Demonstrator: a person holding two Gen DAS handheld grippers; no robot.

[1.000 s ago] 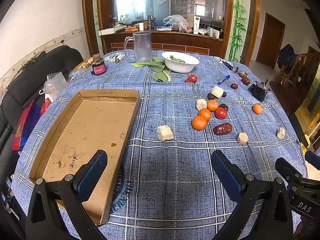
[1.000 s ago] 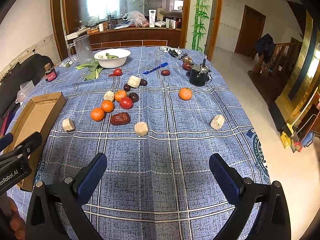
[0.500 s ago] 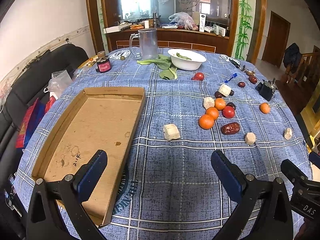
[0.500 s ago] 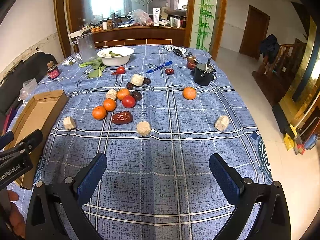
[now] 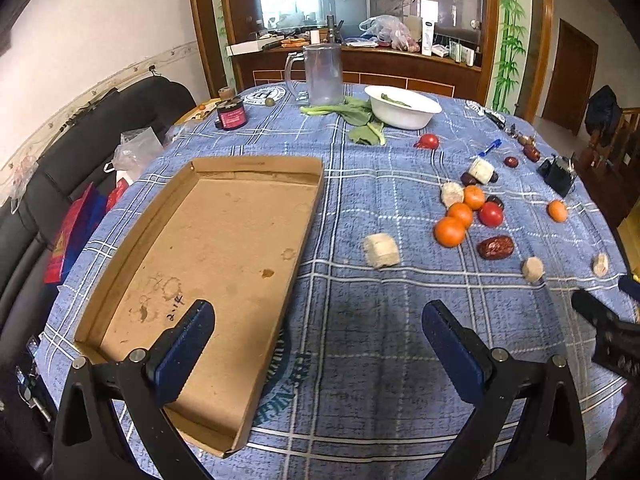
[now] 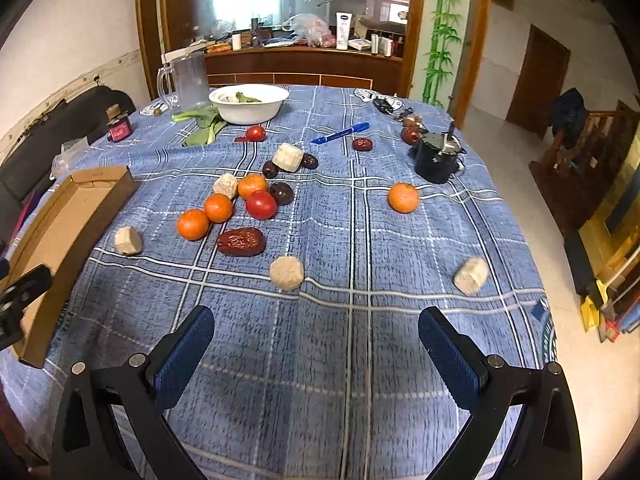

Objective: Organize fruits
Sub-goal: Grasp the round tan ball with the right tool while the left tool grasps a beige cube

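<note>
A cluster of oranges [image 6: 193,223], a red tomato [image 6: 261,204], a big red date [image 6: 241,241] and beige blocks [image 6: 286,273] lies mid-table; the same cluster [image 5: 450,231] shows in the left wrist view. A lone orange [image 6: 403,197] sits to the right. An empty cardboard tray [image 5: 208,240] lies at the left. My left gripper [image 5: 318,340] is open and empty, above the tray's right edge. My right gripper [image 6: 316,344] is open and empty over bare cloth, nearer than the fruit.
A white bowl [image 6: 249,103], greens, a clear jug [image 6: 187,80], a red jar [image 6: 118,128], a blue pen [image 6: 340,133] and a black pot [image 6: 437,157] stand at the back. A black sofa [image 5: 52,168] is left of the table. The table edge [image 6: 532,264] drops off at the right.
Both grippers have moved forward and a little lower toward the table; the fruit and tray look larger. Nothing was picked up; both stay open.
</note>
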